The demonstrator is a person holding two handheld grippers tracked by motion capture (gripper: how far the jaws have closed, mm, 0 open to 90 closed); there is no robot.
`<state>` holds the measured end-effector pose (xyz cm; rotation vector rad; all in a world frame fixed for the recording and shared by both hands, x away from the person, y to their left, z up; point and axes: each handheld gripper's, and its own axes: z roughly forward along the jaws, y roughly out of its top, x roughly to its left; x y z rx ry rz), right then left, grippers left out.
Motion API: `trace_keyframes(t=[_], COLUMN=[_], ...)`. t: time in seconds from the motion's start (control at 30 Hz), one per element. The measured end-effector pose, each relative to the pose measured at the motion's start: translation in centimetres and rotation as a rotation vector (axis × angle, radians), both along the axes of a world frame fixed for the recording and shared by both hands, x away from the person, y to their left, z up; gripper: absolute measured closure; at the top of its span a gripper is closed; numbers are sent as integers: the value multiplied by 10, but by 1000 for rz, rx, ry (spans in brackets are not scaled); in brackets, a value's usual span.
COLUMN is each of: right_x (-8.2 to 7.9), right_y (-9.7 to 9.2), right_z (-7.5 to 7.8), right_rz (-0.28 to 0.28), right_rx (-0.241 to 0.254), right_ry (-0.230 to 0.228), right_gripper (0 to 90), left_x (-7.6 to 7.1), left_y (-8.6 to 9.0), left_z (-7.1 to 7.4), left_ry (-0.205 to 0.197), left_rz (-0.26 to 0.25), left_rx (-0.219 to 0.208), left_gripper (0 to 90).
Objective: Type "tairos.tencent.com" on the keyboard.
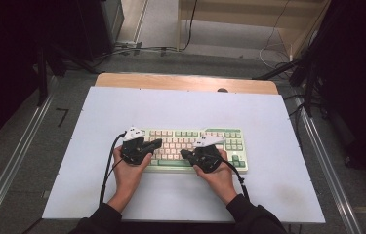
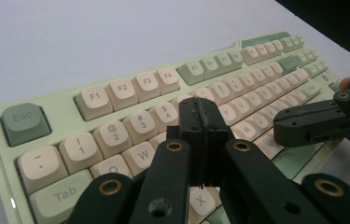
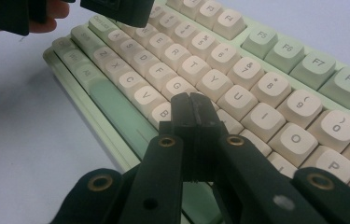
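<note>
A pale green keyboard [image 1: 229, 139] with cream and green keys lies on the white table top [image 1: 180, 107]. My left gripper [image 1: 158, 143] hovers over its left half, jaws pressed together with nothing between them; in the left gripper view its tip [image 2: 201, 109] hangs above the number and letter rows of the keyboard [image 2: 116, 93]. My right gripper [image 1: 184, 153] is over the lower middle, shut and empty; its tip [image 3: 192, 105] sits above the keys near B and H of the keyboard [image 3: 266, 60]. The two tips point toward each other.
The white sheet covers a wooden table [image 1: 185, 82]. Metal rails [image 1: 19, 156] run along both sides on the floor. Cables [image 1: 273, 53] and dark stands are beyond the far edge. A cable [image 1: 106, 165] trails from the left gripper.
</note>
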<state>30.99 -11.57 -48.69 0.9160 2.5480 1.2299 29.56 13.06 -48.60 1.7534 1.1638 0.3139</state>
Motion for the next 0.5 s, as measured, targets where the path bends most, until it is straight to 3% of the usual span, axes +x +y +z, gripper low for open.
trace_keyframes(t=[0.5], right_x=[2], right_y=[3], right_z=[-5], right_rz=[7], right_rx=[-17], right_ry=[8], right_gripper=[881], left_x=[0], left_y=[-1], left_z=[0], left_ry=[1], left_rz=[-2], left_rx=[-1], left_gripper=[900])
